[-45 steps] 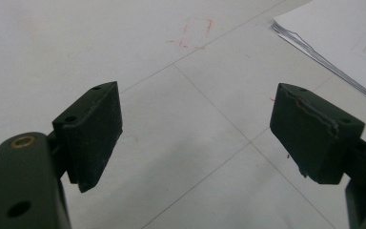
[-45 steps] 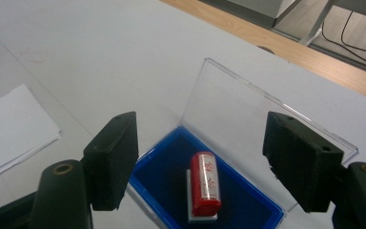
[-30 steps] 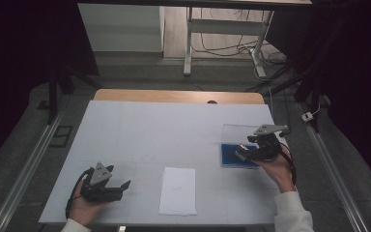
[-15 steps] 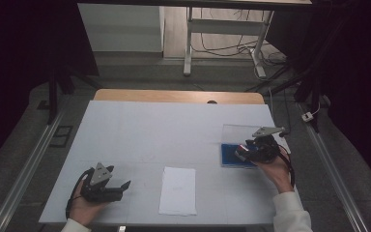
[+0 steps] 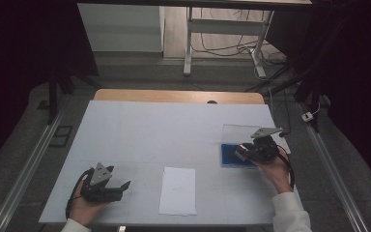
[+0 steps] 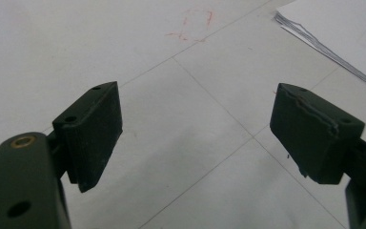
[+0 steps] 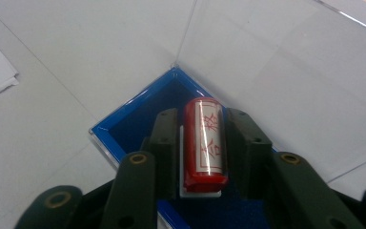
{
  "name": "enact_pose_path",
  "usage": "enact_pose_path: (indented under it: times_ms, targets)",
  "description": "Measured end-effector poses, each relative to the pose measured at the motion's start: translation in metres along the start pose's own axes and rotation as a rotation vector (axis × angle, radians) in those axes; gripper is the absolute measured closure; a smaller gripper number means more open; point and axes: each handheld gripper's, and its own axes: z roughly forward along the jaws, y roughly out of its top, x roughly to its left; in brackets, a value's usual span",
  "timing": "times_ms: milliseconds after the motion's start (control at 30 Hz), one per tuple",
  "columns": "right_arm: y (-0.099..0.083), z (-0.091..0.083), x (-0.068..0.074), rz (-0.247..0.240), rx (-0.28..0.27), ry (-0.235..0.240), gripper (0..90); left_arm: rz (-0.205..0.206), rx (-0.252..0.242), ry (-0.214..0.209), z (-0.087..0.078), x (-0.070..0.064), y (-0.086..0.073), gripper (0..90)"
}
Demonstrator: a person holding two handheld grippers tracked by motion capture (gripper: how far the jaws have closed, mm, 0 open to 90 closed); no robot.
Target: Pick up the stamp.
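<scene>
A red cylindrical stamp [image 7: 205, 143] with red characters on a pale band lies between the jaws of my right gripper [image 7: 202, 119], which is shut on it. Under it is a blue-lined box [image 7: 124, 126] with a clear lid [image 7: 267, 71] standing open behind. In the high view the right gripper [image 5: 244, 153] hovers at the blue box [image 5: 229, 157] on the table's right side. At the near left my left gripper [image 5: 121, 186] stands open with nothing between its fingers, and in its own view the left gripper [image 6: 195, 129] is low over bare table.
A white stack of paper [image 5: 178, 190] lies at the near middle of the white table [image 5: 174, 130], and its corner [image 6: 343, 33] sits just ahead of the left gripper. A faint red mark [image 6: 195, 21] is on the tabletop. A wooden strip [image 5: 174, 95] edges the far side.
My right gripper has shifted slightly toward the near side over the blue box, still holding the stamp. The left gripper has stayed put.
</scene>
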Motion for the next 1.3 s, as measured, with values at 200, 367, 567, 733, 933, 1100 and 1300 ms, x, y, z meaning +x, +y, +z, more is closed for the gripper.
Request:
enact_pose_path:
  times_ms: [200,367,567,733,933,1100,1300]
  targets:
    - [0.0,-0.001,0.0,-0.002,0.0,0.0,69.7,0.003,0.004,-0.001,0.001,0.0,0.0,18.1]
    - [0.0,-0.001,0.0,-0.009,-0.002,-0.003,70.0,0.005,0.004,0.001,0.001,0.0,0.0,18.1]
    - [0.0,-0.001,0.0,-0.005,-0.004,-0.004,70.3,0.006,0.007,-0.002,0.002,0.0,-0.001,18.1]
    - [0.001,-0.004,0.001,-0.01,-0.021,0.0,70.4,0.004,0.004,0.002,0.002,0.0,-0.001,18.1]
    - [0.004,-0.012,0.002,-0.011,-0.05,0.006,70.5,-0.002,-0.005,0.003,0.002,0.001,-0.001,18.1]
    - [0.007,-0.017,0.003,-0.012,-0.077,0.012,70.5,-0.001,-0.008,-0.001,0.001,0.001,-0.001,18.2]
    - [0.012,-0.026,0.007,-0.012,-0.097,0.014,70.5,-0.009,-0.013,-0.007,0.0,-0.001,-0.003,18.3]
